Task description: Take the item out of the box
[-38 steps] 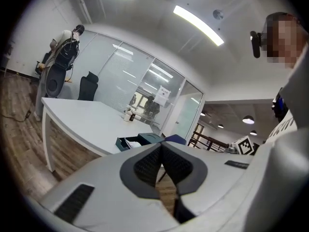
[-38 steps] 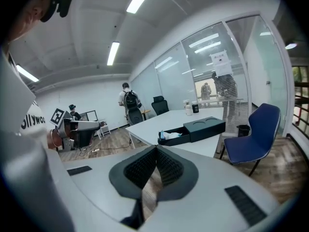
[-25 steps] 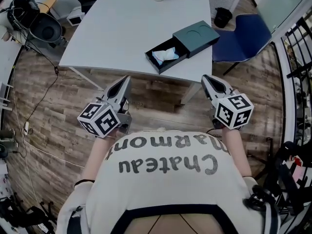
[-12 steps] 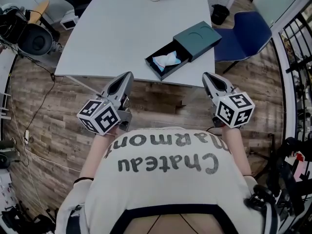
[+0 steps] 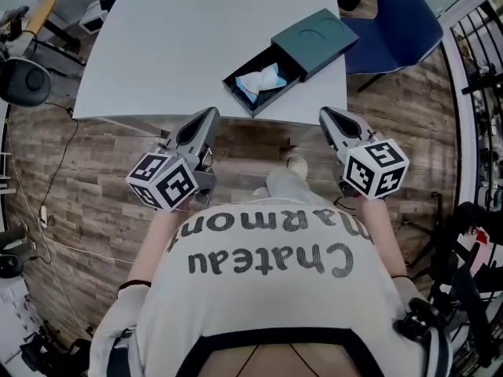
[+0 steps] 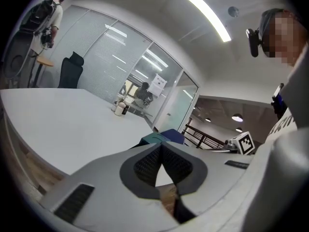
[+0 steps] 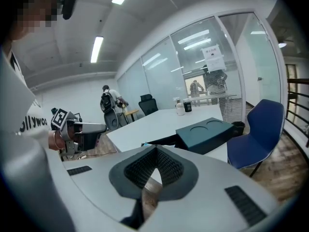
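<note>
A dark green box [image 5: 313, 44] lies at the near right corner of the white table [image 5: 181, 45], with its black drawer [image 5: 259, 86] slid out toward me. A crumpled pale blue item [image 5: 258, 81] lies in the drawer. My left gripper [image 5: 211, 115] hovers shut just short of the table's near edge, left of the drawer, with nothing in it. My right gripper [image 5: 324, 115] is shut and empty as well, below the box's corner. The box [image 7: 207, 132] shows ahead in the right gripper view, and its top [image 6: 157, 138] peeks over the left jaws.
A blue chair [image 5: 397, 38] stands right of the table. Cables and dark gear [image 5: 20, 77] lie on the wooden floor at left. Small containers [image 7: 183, 107] stand at the table's far end. Another person [image 7: 108, 103] is at the room's back.
I have stepped closer to the table, so the box and drawer now lie nearer both grippers. Both grippers stay shut and level.
</note>
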### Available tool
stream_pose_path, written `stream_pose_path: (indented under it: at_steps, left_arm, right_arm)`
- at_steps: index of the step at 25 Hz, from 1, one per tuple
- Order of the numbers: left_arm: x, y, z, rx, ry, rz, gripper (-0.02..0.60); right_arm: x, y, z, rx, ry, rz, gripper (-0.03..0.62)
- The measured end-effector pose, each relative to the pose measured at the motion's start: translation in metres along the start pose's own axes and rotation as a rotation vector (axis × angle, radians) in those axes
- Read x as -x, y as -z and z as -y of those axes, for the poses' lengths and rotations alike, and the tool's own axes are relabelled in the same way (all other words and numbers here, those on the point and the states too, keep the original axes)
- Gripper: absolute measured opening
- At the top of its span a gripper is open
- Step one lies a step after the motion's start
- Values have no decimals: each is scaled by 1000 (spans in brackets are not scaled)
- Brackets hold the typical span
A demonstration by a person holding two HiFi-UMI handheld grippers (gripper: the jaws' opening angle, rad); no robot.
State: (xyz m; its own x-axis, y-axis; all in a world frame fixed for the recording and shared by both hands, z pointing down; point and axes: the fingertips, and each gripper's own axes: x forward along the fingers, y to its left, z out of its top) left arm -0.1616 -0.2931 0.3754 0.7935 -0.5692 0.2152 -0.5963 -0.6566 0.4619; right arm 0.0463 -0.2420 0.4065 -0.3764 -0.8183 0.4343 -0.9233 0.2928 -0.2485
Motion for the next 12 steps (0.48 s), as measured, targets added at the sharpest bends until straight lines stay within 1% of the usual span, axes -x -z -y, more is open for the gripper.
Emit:
stream_pose_path:
  at_steps: [4, 8, 12]
  left_arm:
    - [-21, 11, -7, -2, -13, -34, -3]
    - [-38, 8, -6, -4, -33, -36, -3]
    - [-60, 4, -10, 3, -79, -30, -3]
  right_arm:
    - [-18, 2, 13, -3, -24, -11, -2]
    - [-26, -7, 29, 1, -42, -24, -2]
    - [-38, -21, 46, 23, -87, -36, -2]
